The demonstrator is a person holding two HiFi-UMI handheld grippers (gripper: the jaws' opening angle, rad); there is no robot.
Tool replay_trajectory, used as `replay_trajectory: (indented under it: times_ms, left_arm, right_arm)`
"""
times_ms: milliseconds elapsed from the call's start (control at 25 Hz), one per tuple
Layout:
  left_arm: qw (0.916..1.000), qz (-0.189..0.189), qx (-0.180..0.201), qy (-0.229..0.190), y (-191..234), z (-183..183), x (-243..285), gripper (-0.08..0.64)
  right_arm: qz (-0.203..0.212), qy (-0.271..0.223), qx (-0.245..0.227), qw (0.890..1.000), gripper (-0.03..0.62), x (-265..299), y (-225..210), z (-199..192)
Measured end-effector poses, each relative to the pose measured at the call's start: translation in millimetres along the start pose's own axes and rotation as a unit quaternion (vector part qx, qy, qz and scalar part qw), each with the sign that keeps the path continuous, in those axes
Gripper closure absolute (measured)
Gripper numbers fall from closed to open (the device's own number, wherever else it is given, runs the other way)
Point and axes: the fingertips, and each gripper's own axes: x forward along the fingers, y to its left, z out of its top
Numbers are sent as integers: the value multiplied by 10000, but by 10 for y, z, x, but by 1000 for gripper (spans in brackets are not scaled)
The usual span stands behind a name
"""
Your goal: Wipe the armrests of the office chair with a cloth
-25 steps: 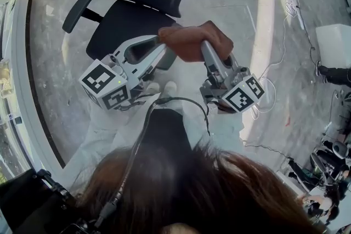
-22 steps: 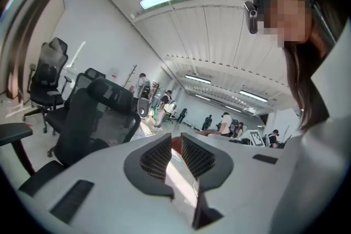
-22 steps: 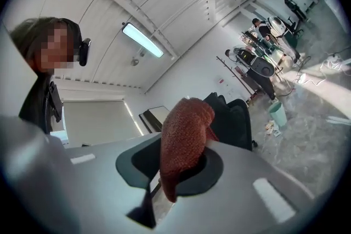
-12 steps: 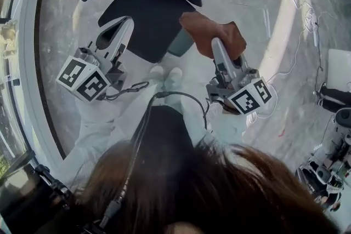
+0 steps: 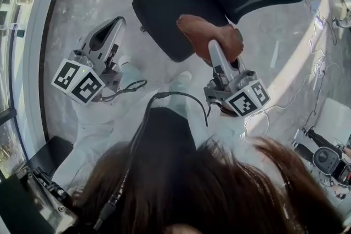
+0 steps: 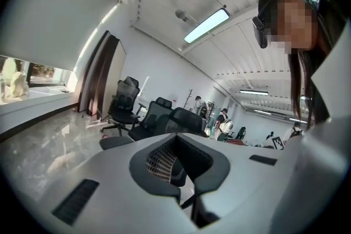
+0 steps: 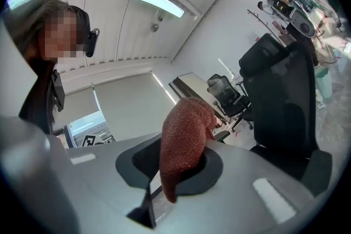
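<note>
Right gripper [image 7: 174, 171]: at 6 o'clock, jaws closed on the cloth.
Cloth [image 7: 184, 134]: red-brown knit, rising from the jaws, centre.
Office chair [image 7: 277, 109]: black, at 3 o'clock.
Ceiling light [image 7: 158, 1]: lit, at 12 o'clock.

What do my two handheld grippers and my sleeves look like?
Both the left gripper and right gripper are light grey moulded shells with dark inner recesses. Each carries a cube of black-and-white square markers. A black cable loops from the left one. Your sleeves are white.
</note>
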Motion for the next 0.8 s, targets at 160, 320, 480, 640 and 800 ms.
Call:
replay_trajectory:
  times_ms: [160,320,480,640,800]
  left_arm:
    - [9998,122,-128,-33,1061,190,-543,557]
    - [9999,-92,-38,69,2012,373,-927,557]
    - [9986,-462,49,264,2743,655,-1006,557]
    - [9981,-520,63,330,3661,1138,-1095,557]
    - [9976,-554,61,408,4162,1397,-1192,557]
  right_arm:
    - [73,209,-31,9998,548,967,490,-525]
    - [-13,58,-7,10000,548,1848,975,-1040]
    - [-246,-164,203,9994,548,2663,1205,-1335]
    - [-337,-189,218,9990,548,3710,1504,-1498]
    - [-448,-108,189,9988,548,4300,1725,-1568]
